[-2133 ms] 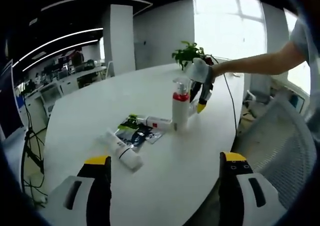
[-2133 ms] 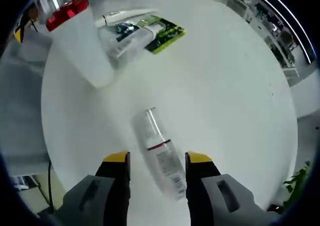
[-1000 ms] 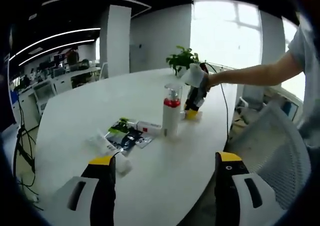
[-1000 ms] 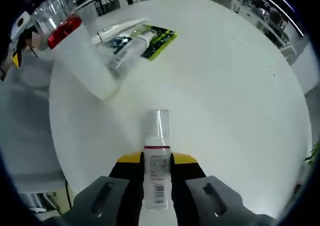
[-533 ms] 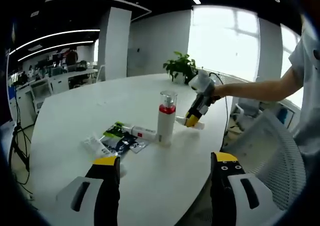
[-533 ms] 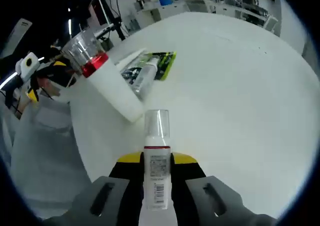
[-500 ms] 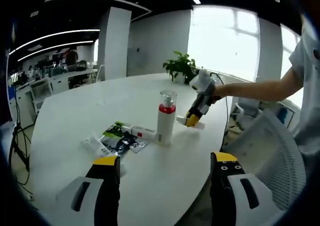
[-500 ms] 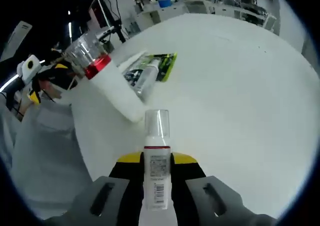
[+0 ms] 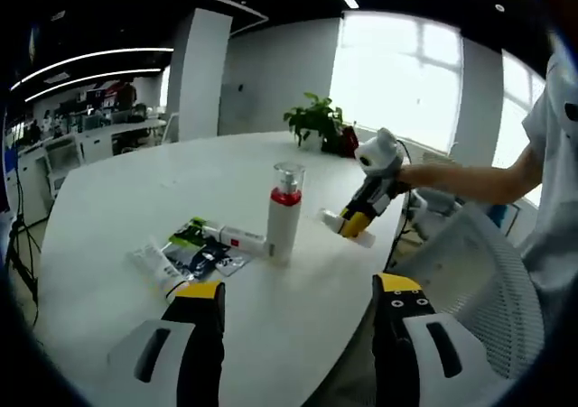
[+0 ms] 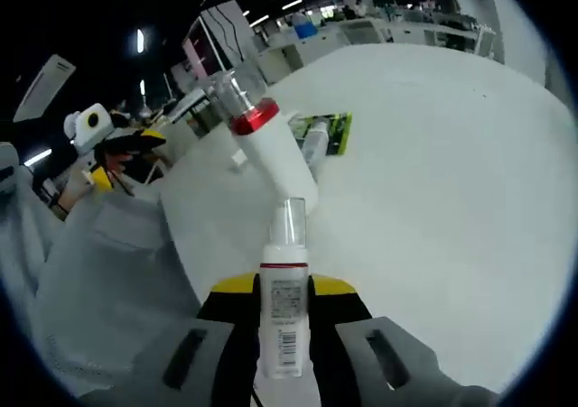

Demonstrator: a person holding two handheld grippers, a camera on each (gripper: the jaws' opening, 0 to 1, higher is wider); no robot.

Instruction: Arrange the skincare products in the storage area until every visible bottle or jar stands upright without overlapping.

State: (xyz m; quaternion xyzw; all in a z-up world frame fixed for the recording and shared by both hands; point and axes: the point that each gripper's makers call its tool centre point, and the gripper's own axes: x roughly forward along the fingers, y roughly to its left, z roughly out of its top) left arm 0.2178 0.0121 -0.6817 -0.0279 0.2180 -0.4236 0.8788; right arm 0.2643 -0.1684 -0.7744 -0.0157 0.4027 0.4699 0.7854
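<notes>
Bottle point(image 10: 283, 299) in right tongs point(image 10: 284, 286), now lifted off table point(image 10: 433, 163).

— What do we have around us?
— A large white oval table point(image 9: 135, 181), with a potted plant point(image 9: 313, 121) at its far end, toward 12 o'clock in the left gripper view. Behind it we see bright windows point(image 9: 397, 82) and a white wall.
— And at 9 o'clock?
— A white column point(image 9: 191, 78), then an open office with desks point(image 9: 54, 150) under long ceiling light strips point(image 9: 90, 60). At 4 o'clock stands a grey mesh chair point(image 9: 492, 281).
</notes>
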